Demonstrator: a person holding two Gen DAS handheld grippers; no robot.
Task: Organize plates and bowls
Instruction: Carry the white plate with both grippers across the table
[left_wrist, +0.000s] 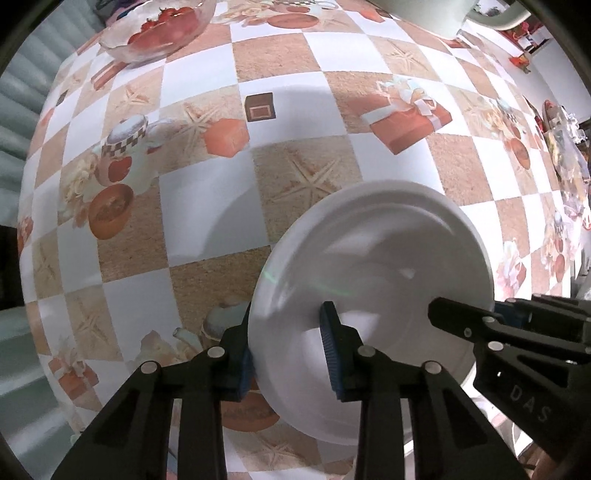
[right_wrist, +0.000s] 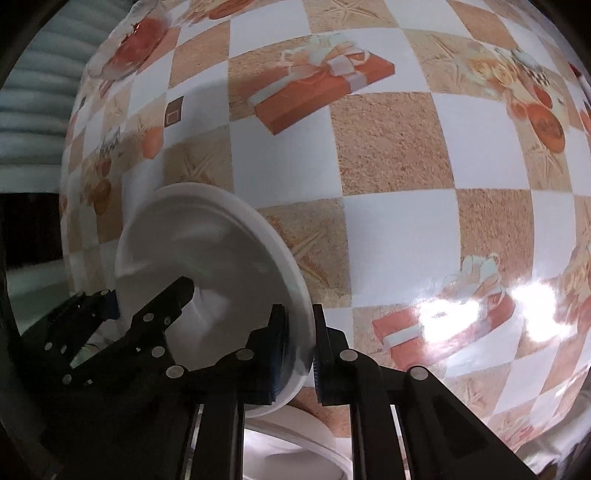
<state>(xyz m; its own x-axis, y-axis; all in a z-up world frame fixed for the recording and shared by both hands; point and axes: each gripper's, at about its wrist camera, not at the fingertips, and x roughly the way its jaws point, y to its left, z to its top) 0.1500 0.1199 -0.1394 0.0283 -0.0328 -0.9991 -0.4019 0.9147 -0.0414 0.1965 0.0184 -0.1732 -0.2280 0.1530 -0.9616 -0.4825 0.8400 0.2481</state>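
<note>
Above checkered tablecloth (left_wrist: 207, 206), both jaws pinch opposite rims of tilted white plate (left_wrist: 384, 258).

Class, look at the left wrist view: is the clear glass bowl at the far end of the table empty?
No: the clear glass bowl on the checkered tablecloth holds red fruit that looks like tomatoes.

We see both views under soft indoor light, fairly bright on the desk (left_wrist: 280, 110) but dim toward the black fisheye corners. Strong barrel distortion bends the checkered cloth into a dome, squeezing everything at the rims. In the right wrist view, white glare (right_wrist: 491, 306) burns out the pattern near the desk's right edge. The white plate (left_wrist: 373, 266) shows motion smear and a faint green streak, and its soft grey shadow (left_wrist: 236, 221) lies to its left.
</note>
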